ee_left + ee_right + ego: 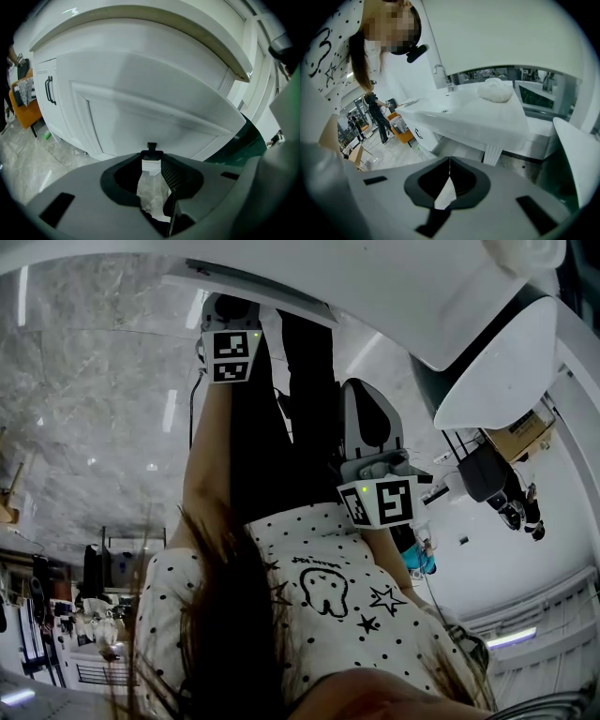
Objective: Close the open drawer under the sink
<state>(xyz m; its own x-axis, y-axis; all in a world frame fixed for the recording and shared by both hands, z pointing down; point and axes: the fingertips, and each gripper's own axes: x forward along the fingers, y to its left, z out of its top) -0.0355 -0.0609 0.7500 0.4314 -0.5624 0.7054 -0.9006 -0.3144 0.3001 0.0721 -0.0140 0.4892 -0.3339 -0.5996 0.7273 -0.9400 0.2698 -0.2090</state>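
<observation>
In the left gripper view a big white drawer front (154, 112) with a recessed frame fills the space just ahead, under the curved counter rim (140, 28). My left gripper (151, 151) points at its lower edge, jaws together with nothing between them. The right gripper view looks across the white sink counter (464, 117) with its faucet (442, 74); my right gripper (450, 163) is shut and empty, well away from the cabinet. In the head view both grippers appear by their marker cubes, left (231, 357) and right (380, 501), in front of a person in a dotted shirt (319, 615).
A cabinet door with a black handle (49, 90) stands left of the drawer. A white bundle (494, 91) lies on the counter. An orange chair (401, 129) and people (377, 115) are on the pale floor beyond. A green-dark surface (243, 140) lies to the right.
</observation>
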